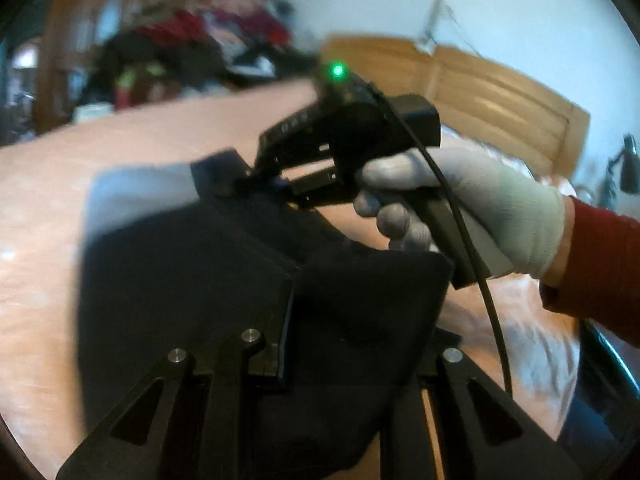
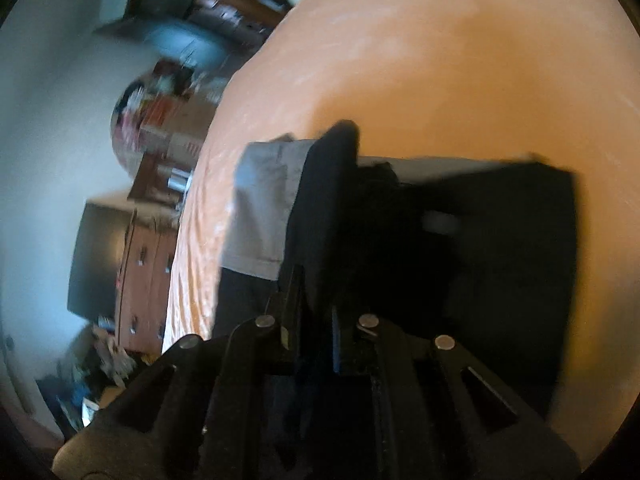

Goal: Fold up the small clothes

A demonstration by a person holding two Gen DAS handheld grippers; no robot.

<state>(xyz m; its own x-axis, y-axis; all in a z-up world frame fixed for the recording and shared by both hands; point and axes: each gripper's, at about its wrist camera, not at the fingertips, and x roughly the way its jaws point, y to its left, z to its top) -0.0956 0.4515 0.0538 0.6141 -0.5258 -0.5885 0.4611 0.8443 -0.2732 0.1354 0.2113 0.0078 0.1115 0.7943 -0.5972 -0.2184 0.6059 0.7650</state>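
A black garment (image 1: 192,280) with a grey band (image 1: 140,188) hangs just above an orange bedspread (image 1: 48,200). My left gripper (image 1: 320,304) is at the bottom of the left wrist view, shut on a fold of the cloth, which drapes over and hides its right finger. A gloved hand (image 1: 480,208) holds my right gripper (image 1: 256,178), whose tips pinch the garment's upper edge beside the grey band. In the right wrist view the right gripper (image 2: 316,304) is shut on the black garment (image 2: 480,248), with the grey band (image 2: 260,208) to its left.
The orange bedspread (image 2: 440,60) spreads wide around the garment. A blurred pile of clothes (image 1: 192,48) lies at the far end, near a wooden headboard (image 1: 500,96). Beside the bed stand a wooden dresser (image 2: 148,264) and a dark screen (image 2: 96,256), with floor clutter (image 2: 100,380) below.
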